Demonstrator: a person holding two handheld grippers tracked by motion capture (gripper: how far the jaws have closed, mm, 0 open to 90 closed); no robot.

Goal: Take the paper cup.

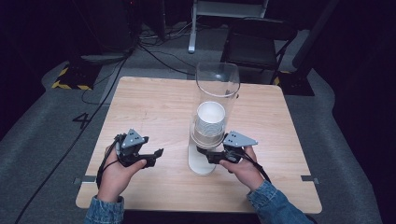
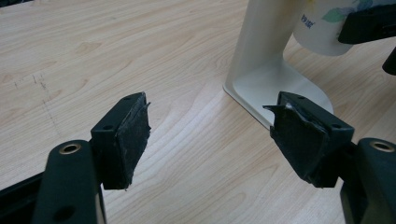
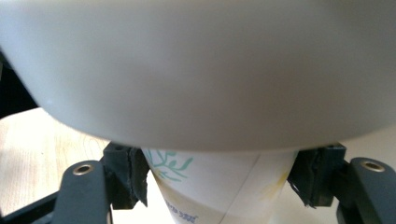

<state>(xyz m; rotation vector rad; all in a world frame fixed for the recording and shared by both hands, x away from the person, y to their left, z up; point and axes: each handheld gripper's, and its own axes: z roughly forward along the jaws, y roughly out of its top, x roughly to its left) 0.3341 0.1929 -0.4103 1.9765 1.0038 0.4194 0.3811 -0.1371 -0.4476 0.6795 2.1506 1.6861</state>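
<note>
Your right claw (image 3: 219, 186) has its two jaws set on either side of the paper cup (image 3: 210, 191) that pokes out below the cup dispenser (image 1: 212, 126), pads pressed against the printed wall just beneath the dispenser's pale collar. That grip sits low for a reason: only the bottom cup of the stack is exposed there, so taking it by its sides is the way to draw one cup down without disturbing the others (the white stack (image 1: 210, 119) shows through the clear tube in the high view). The dispenser stands upright on its cream foot (image 2: 275, 88) near the middle of the worktop (image 1: 154, 107), with the cup hanging above the foot, clear of the wood.

Your left claw (image 2: 210, 135) is wide open and holds nothing, its pads hovering over bare wood just beside the foot. From the high view your left hand (image 1: 119, 175) rests near the front edge, well apart from the tube. I judge it is parked there to be ready, either to steady the foot as the cup comes free or to receive the cup afterwards.
</note>
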